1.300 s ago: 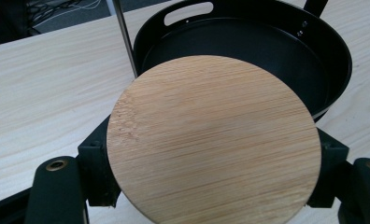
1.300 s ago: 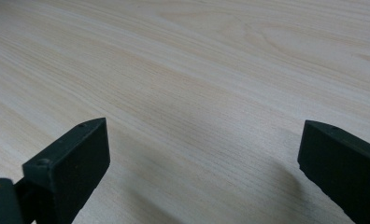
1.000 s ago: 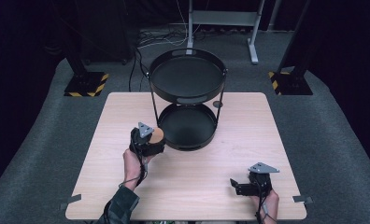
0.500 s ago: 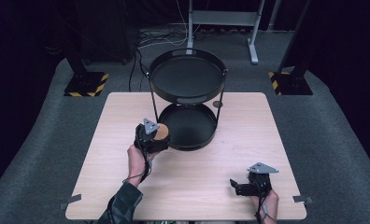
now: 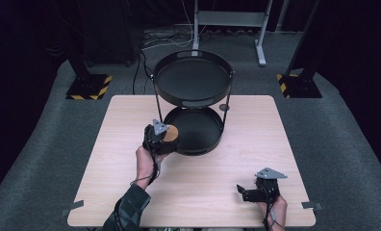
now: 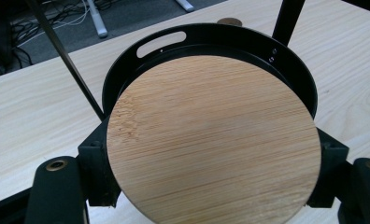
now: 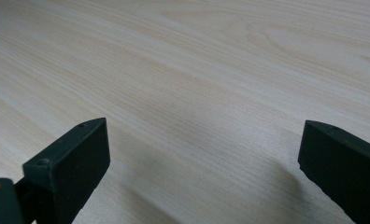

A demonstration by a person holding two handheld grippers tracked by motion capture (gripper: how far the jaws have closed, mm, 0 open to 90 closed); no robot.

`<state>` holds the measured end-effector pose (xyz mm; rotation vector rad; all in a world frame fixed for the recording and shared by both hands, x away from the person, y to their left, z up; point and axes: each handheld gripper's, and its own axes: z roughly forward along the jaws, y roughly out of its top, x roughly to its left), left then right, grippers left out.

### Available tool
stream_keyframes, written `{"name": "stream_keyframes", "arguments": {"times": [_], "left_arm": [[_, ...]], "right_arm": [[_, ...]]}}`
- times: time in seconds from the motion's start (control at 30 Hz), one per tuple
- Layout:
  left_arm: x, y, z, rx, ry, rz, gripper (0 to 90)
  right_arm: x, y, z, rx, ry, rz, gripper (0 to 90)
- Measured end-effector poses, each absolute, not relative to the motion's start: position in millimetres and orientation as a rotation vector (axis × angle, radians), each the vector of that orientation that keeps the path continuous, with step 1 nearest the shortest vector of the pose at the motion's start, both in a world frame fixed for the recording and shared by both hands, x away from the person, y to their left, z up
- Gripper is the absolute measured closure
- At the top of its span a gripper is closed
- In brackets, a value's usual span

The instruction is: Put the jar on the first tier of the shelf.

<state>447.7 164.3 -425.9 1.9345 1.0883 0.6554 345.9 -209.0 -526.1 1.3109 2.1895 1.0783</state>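
Note:
A round bamboo disc (image 6: 211, 140) is clamped flat between the jaws of my left gripper (image 5: 163, 136). In the high view the disc (image 5: 171, 133) hangs over the near left rim of the lower tray (image 5: 198, 126) of a black two-tier stand. The left gripper view shows that lower tray (image 6: 206, 35) directly beyond the disc, with a handle slot in its far wall. The upper tray (image 5: 193, 79) has nothing in it. My right gripper (image 5: 244, 192) rests near the table's front right, open, and its jaws (image 7: 202, 154) stand wide over bare wood.
The stand's thin black posts (image 6: 71, 65) rise on either side of the lower tray. A small brown round piece (image 5: 223, 107) lies on the wooden table (image 5: 256, 144) behind the stand's right post. Black floor stands with yellow stripes sit beyond the table.
My left gripper has carried the disc up and away from the person, from beside the lower tray to over its left rim. The right gripper has stayed still.

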Motion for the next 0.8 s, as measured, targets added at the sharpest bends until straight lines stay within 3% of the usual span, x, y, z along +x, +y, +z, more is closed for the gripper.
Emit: {"name": "stream_keyframes", "arguments": {"times": [0.8], "left_arm": [[463.3, 147.3, -424.0, 1.948, 1.068, 0.639, 25.2]], "right_arm": [[346.0, -209.0, -526.2, 1.313, 2.191, 1.077, 1.5]]}}
